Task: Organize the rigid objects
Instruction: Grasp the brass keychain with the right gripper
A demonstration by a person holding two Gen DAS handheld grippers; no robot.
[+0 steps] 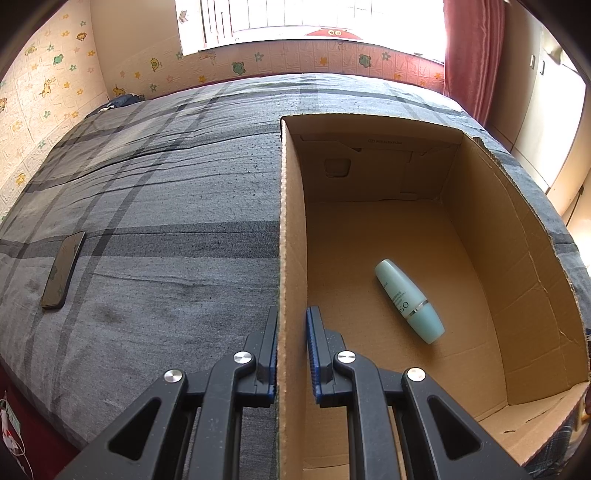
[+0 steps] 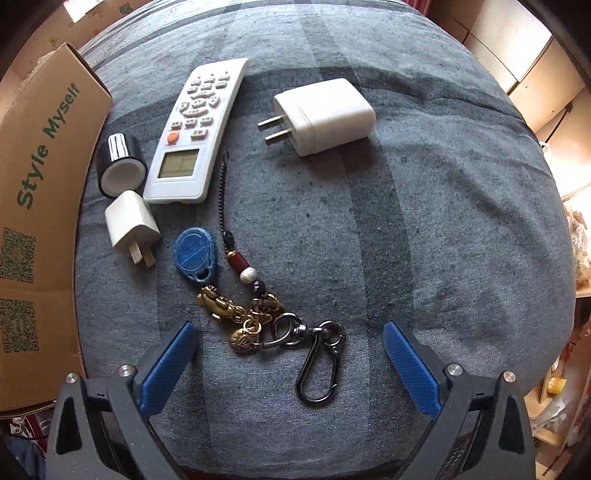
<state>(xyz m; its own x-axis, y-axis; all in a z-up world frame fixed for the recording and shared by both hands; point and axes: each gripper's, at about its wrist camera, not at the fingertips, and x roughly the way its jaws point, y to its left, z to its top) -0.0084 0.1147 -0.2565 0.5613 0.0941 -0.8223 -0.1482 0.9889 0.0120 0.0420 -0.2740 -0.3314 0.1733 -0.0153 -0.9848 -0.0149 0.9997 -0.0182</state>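
My left gripper [image 1: 292,314] is shut on the left wall of an open cardboard box [image 1: 291,229], one finger outside and one inside. A pale teal bottle [image 1: 408,300] lies on its side on the box floor. My right gripper [image 2: 290,328] is open and empty, low over a keychain [image 2: 266,314] with a blue fob, gold charms and a black carabiner. Beyond it lie a white remote control [image 2: 195,129], a large white plug adapter [image 2: 325,114], a small white plug [image 2: 131,225] and a black-and-silver cap [image 2: 120,164]. The box's printed outer side [image 2: 40,192] stands at the left.
Everything rests on a bed with a grey plaid cover [image 1: 166,192]. A dark phone [image 1: 62,269] lies on the bed left of the box. A wall with a window [image 1: 303,18] and a red curtain [image 1: 472,55] stand behind the bed. Shelves with clutter [image 2: 572,258] are at the right.
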